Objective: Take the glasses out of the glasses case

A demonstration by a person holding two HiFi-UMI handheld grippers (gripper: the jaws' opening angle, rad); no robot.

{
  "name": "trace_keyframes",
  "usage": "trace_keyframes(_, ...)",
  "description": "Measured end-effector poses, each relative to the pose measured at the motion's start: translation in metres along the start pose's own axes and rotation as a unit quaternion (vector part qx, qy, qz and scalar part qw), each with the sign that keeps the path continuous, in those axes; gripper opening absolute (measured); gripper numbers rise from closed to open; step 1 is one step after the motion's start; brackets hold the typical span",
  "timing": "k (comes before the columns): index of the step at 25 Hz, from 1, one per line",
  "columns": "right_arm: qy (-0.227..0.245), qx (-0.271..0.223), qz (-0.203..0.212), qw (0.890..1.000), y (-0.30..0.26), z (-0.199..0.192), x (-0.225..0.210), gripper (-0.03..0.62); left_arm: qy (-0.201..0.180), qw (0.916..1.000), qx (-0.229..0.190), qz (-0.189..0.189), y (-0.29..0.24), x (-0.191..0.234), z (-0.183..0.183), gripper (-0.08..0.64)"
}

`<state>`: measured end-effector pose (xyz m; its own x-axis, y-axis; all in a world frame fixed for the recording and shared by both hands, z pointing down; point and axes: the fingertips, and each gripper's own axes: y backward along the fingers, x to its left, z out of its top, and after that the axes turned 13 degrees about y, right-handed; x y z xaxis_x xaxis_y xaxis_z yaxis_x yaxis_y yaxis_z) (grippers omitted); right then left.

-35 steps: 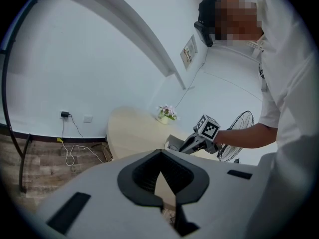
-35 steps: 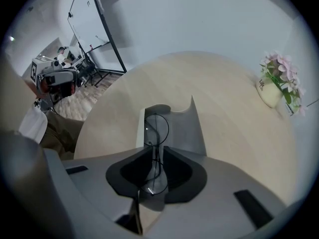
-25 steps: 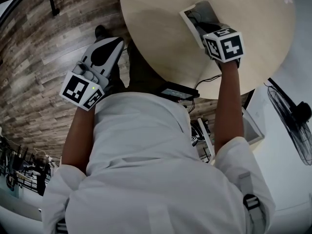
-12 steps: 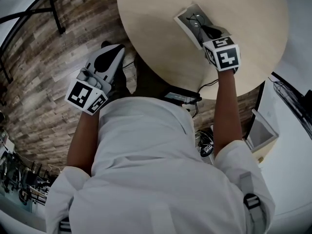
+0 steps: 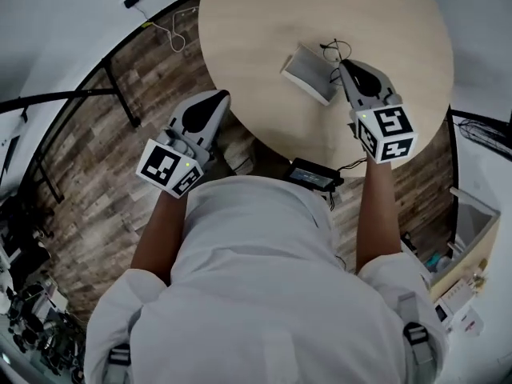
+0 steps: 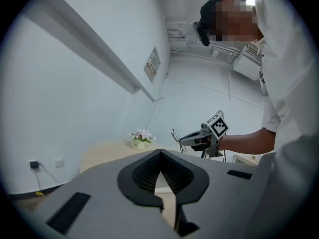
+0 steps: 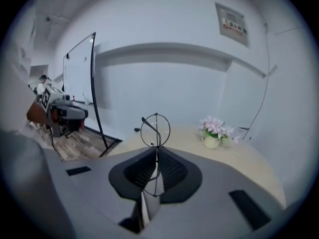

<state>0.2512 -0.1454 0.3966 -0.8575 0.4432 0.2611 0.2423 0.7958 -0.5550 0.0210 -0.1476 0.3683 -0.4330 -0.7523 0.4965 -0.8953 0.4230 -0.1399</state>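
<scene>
Round table (image 5: 256, 70), case (image 5: 310, 74) lying flat. Thin glasses (image 7: 155, 129) pinched in right gripper (image 7: 156, 168), lower lens half hidden, long way up. Left gripper (image 6: 162, 176) closed, empty.

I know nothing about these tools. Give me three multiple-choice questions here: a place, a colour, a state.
1. Where is the glasses case? A on the round table; B on the floor; C on a chair.
2. What colour are the potted flowers? A blue; B pink; C yellow.
3. What is the right tool doing? A hanging open; B gripping the glasses; C closing the case.
Answers: 1A, it lies on the tabletop; 2B, pink blooms; 3B, its jaws pinch the wire frame.
</scene>
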Motion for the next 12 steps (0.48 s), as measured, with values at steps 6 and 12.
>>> trace_keyframes(6, -0.031, -0.168, -0.074, 0.983, 0.076, 0.11, 0.021, 0.032, -0.06, 0.9931, -0.013, -0.1, 0.004, -0.023, 0.061, 0.012)
trace_keyframes(12, -0.051, -0.254, -0.167, 0.951, 0.142, 0.17, 0.059, 0.032, -0.084, 0.9827, -0.024, -0.163, 0.037, -0.037, 0.109, 0.012)
